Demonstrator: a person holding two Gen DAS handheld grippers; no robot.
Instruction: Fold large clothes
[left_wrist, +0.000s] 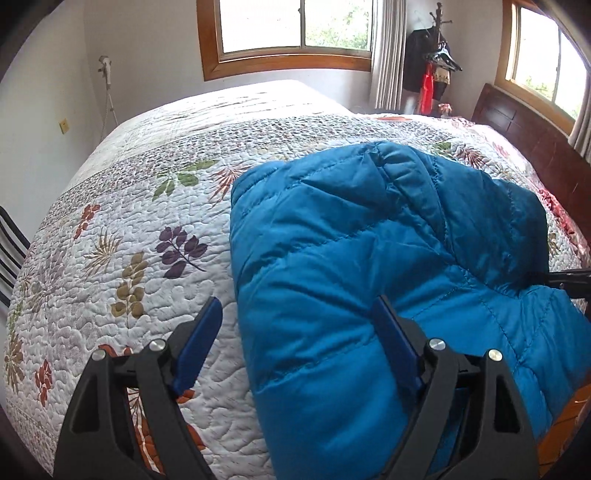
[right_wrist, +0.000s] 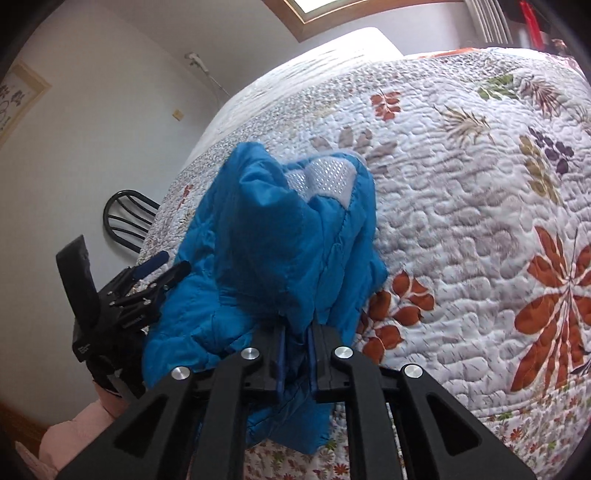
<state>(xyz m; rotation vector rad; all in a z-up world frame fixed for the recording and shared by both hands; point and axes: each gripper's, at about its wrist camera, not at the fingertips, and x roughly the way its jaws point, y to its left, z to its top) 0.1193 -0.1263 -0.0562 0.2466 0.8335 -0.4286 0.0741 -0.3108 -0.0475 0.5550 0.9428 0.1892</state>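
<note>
A blue quilted jacket (left_wrist: 351, 258) lies bunched on the bed's floral quilt (left_wrist: 129, 229). My left gripper (left_wrist: 298, 301) stands wide open at the jacket's near left edge. Its right finger (left_wrist: 395, 343) rests against the fabric and its left finger (left_wrist: 199, 343) is over bare quilt. In the right wrist view the jacket (right_wrist: 280, 236) rises in a hump with white mesh lining (right_wrist: 325, 177) showing at the top. My right gripper (right_wrist: 295, 332) is shut on a fold of its blue fabric. The left gripper (right_wrist: 147, 280) shows at the jacket's left side.
The bed fills both views. A dark wooden headboard (left_wrist: 517, 125) stands at the right, and a coat rack (left_wrist: 436, 66) with hanging clothes is in the corner. A black chair (right_wrist: 127, 218) stands beside the bed. Something pink (right_wrist: 74, 432) lies low at the left.
</note>
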